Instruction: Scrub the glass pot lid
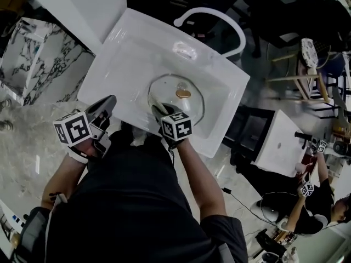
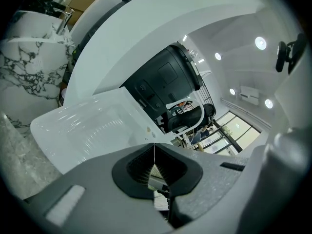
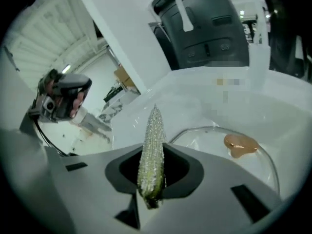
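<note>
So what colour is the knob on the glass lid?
The knob is amber-brown, clearest in the right gripper view.

The glass lid (image 1: 175, 95) fills the near right part of the sink (image 1: 123, 56); the left half lies bare. The faucet (image 1: 205, 10) arches over the far right edge, barring entry there.

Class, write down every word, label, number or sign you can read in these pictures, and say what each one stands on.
No picture holds readable text.
Marker cubes on the left gripper and right gripper: black-and-white square patterns, no letters or numbers.
Black machine: marks on its panels, too small to read.
Lid, scrubbing pad, sink: no print visible.
</note>
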Available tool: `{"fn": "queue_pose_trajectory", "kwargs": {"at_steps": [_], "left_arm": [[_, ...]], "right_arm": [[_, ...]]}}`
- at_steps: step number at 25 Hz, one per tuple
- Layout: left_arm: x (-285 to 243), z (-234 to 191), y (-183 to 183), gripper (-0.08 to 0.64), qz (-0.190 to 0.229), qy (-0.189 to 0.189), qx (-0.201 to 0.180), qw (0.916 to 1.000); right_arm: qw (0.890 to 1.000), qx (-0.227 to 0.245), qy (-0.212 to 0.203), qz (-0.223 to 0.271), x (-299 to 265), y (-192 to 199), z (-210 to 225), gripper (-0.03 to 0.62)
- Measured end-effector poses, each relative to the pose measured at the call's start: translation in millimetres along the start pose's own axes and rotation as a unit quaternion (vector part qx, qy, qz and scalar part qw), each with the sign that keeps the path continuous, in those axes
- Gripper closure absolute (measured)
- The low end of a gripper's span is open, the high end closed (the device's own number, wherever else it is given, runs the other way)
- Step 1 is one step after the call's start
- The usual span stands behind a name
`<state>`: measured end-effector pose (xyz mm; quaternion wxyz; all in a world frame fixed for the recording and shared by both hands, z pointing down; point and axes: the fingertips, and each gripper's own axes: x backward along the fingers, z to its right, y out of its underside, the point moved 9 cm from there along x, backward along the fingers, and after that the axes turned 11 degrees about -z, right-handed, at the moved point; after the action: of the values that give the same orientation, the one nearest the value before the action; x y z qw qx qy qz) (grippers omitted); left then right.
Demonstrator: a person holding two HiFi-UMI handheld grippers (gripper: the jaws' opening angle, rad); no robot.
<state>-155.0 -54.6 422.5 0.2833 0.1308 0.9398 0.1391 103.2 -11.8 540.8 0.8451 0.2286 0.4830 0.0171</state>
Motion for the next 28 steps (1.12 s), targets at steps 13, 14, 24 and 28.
{"fn": "queue_pose_trajectory", "kwargs": {"at_steps": [13,14,24,28], "left_arm": [[-4,0,8,0.558,-0.014,-0.003,0.002,0.9999],[0,-4,8,0.558,-0.01,-0.009,0.005,0.9999],[25,-30,7,0.558,0.013,-0.02,0.035,0.9991],[24,-30,3,0.558,0.014,-0.017,0.034,0.9992]], "right_arm": [[0.955,0.106,0.252,-0.116,-40,-36,42,0.526],[0.949,0.102,0.272,-0.126,-45,-37,42,0.526],[0.958,0.076,0.238,-0.138,-69,-51,30,0.525],[0.968,0.074,0.203,-0.13,-75,-53,14,0.525]]}}
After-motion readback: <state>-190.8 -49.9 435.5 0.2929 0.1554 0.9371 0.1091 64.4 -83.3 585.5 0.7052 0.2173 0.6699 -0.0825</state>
